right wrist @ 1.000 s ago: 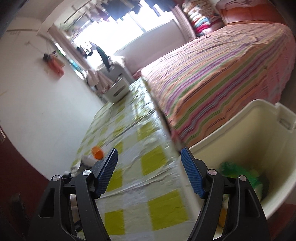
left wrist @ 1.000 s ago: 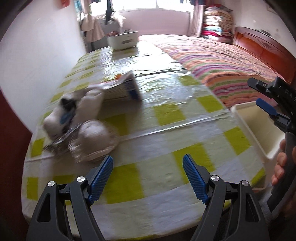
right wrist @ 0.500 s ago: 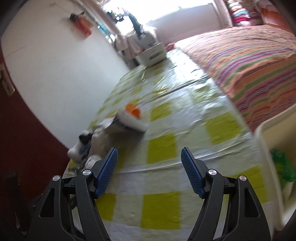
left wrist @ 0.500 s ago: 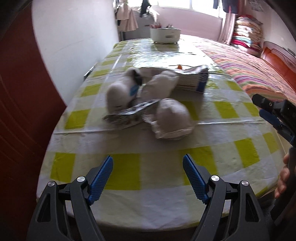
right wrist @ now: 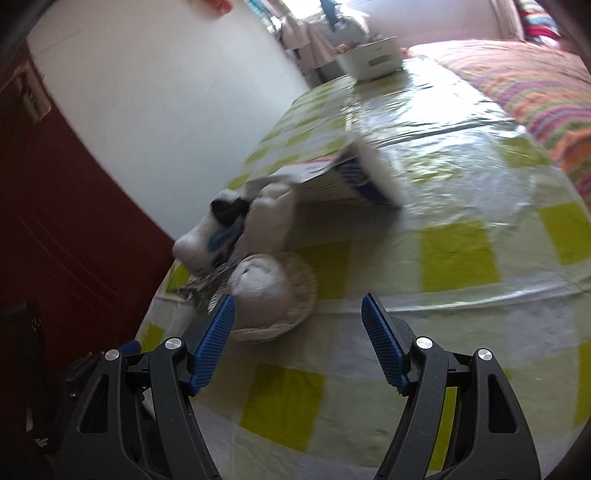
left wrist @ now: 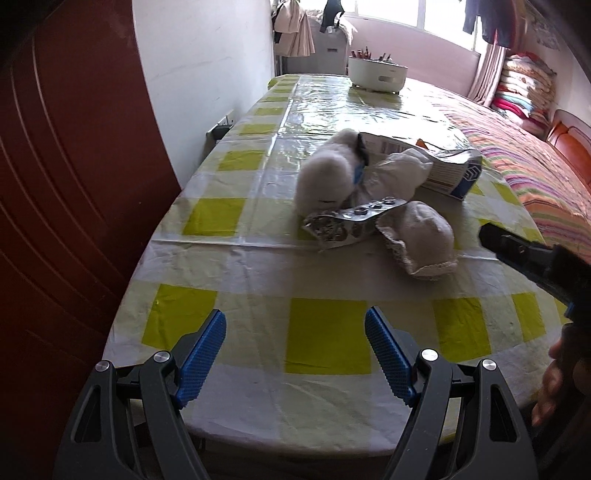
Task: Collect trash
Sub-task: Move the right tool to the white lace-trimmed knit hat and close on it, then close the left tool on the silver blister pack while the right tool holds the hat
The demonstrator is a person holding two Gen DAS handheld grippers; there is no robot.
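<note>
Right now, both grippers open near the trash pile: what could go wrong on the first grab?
1. The pieces touch: the foil blister pack lies against the white cup-shaped piece, so one grab may drag the other.
2. The carton rests on white wads and could slide.
3. The right hand-held gripper view is blurred, so its aim is uncertain; the left hand-held gripper is empty.

A long table (left wrist: 258, 266) covered in a glossy yellow-and-white checked cloth stands against a white wall (left wrist: 207, 66). A dark red door (left wrist: 66, 155) is on its left. A bed (left wrist: 535, 162) with striped bedding lies along its right. A bright window (left wrist: 417, 14) lights the far end.
</note>
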